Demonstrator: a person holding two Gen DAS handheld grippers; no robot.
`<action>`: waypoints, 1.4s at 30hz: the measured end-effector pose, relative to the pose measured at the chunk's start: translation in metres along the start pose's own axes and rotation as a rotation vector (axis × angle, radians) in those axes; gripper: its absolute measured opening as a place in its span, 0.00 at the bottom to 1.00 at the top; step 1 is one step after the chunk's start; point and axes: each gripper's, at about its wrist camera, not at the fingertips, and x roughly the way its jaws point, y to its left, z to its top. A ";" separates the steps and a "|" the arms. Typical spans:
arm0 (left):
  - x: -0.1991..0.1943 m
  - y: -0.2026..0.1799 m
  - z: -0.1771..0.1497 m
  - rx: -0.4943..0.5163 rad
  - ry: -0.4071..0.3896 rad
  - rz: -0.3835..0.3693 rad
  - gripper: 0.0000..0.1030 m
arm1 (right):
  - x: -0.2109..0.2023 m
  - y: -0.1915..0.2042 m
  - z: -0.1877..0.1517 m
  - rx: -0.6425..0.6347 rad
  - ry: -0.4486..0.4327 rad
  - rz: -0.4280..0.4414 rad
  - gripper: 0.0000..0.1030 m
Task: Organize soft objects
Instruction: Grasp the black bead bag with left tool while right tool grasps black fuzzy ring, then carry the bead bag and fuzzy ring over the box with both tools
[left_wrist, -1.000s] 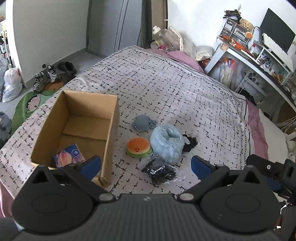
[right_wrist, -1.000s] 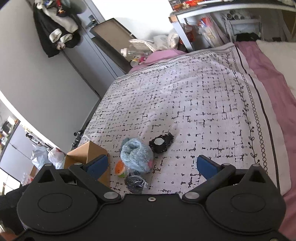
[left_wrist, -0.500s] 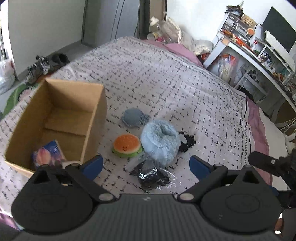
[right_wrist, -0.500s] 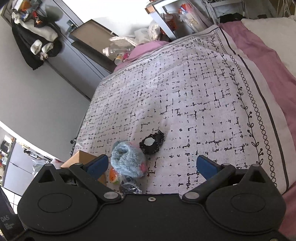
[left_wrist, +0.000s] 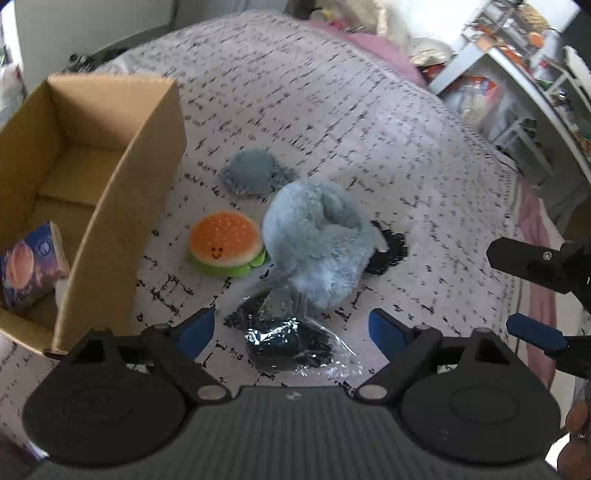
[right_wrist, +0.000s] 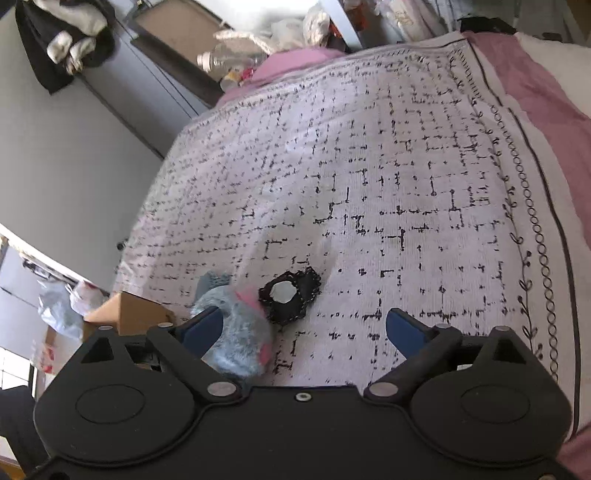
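On the patterned bedspread lie a fluffy light-blue plush (left_wrist: 317, 243), a burger-shaped squishy (left_wrist: 223, 243), a small grey plush (left_wrist: 253, 173), a black item in clear plastic wrap (left_wrist: 288, 341) and a black lace piece (left_wrist: 388, 247). My left gripper (left_wrist: 290, 328) is open and empty, just above the wrapped item. My right gripper (right_wrist: 304, 328) is open and empty, near the blue plush (right_wrist: 236, 332) and the lace piece (right_wrist: 290, 295); it also shows in the left wrist view (left_wrist: 532, 302) at the right.
An open cardboard box (left_wrist: 122, 192) stands left of the toys with a tissue pack (left_wrist: 29, 266) inside. A cluttered white desk (left_wrist: 517, 74) stands beyond the bed's right side. A dark cabinet (right_wrist: 147, 74) and hanging clothes are at the bed's far end.
Both grippers have moved forward and down toward the pile of soft things. The toys look larger in both views. Both stay open; nothing has been grasped.
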 end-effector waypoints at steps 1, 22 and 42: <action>0.005 0.001 0.001 -0.022 0.012 0.006 0.83 | 0.005 0.001 0.001 -0.014 0.015 -0.005 0.85; 0.038 0.026 -0.006 -0.258 0.040 0.027 0.49 | 0.086 0.025 0.017 -0.175 0.132 -0.002 0.76; 0.053 0.024 0.009 -0.181 0.153 0.041 0.46 | 0.114 0.049 0.014 -0.295 0.143 -0.124 0.26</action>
